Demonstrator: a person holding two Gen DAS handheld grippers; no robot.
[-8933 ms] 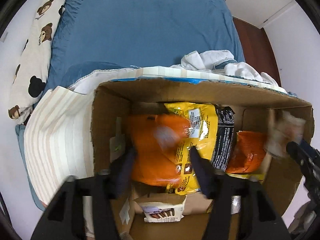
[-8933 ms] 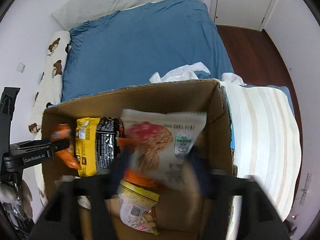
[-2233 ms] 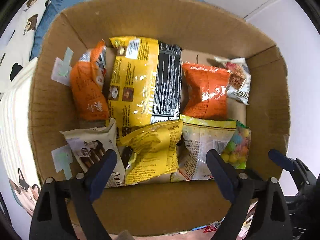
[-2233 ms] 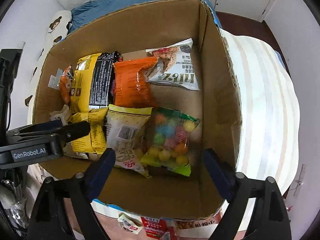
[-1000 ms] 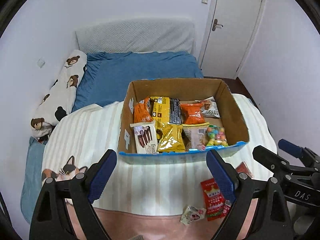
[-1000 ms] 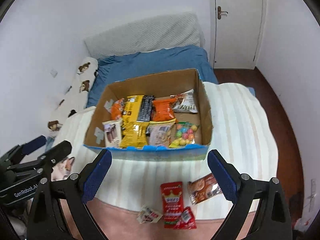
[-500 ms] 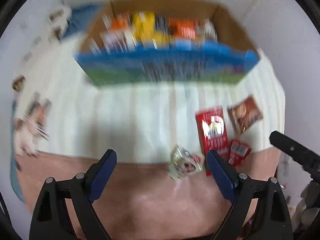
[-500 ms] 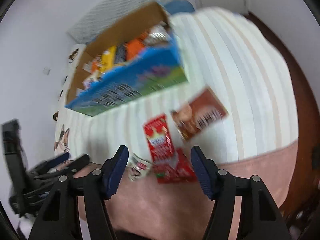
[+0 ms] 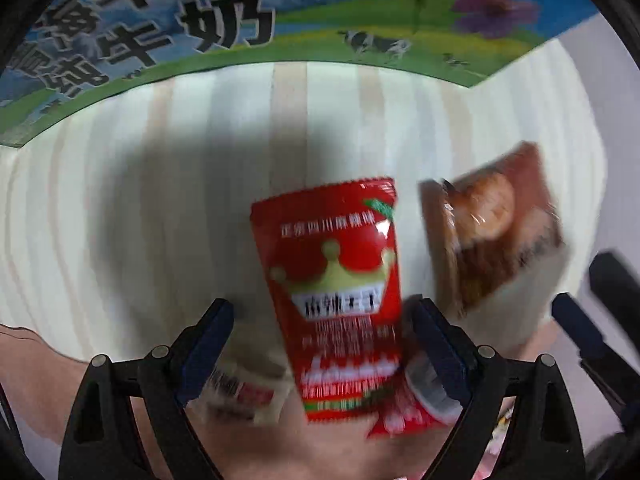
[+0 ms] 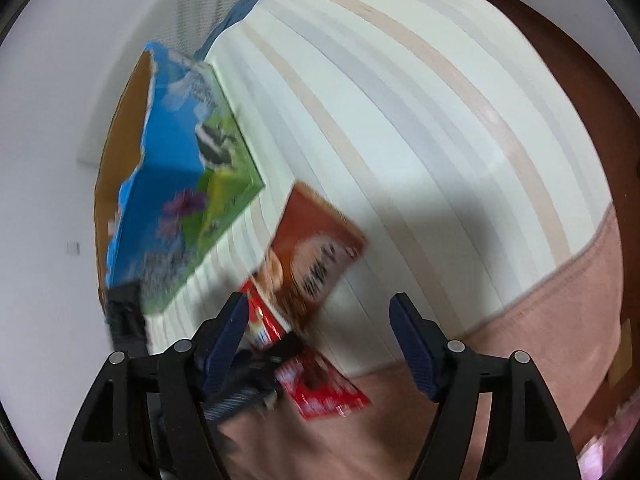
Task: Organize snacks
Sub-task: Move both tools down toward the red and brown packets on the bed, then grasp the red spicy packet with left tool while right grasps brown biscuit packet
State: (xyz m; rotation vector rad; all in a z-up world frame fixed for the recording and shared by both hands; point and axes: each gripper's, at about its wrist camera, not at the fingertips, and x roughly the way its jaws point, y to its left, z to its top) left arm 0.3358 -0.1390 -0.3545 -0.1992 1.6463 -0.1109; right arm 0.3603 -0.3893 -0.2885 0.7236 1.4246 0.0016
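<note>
The red crown packet (image 9: 340, 300) lies on the striped blanket (image 9: 160, 184) before the box (image 9: 360, 40), between the spread, narrowing left gripper (image 9: 324, 332). Only the right view shows the right gripper (image 10: 320, 328), widening, empty, beside the brown packet (image 10: 316, 252).

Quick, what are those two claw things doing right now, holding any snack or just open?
Left gripper: open, just been closing, straddling the red crown packet, not gripping it.
Right gripper: open, just been opening, holding nothing; brown packet just ahead.
</note>
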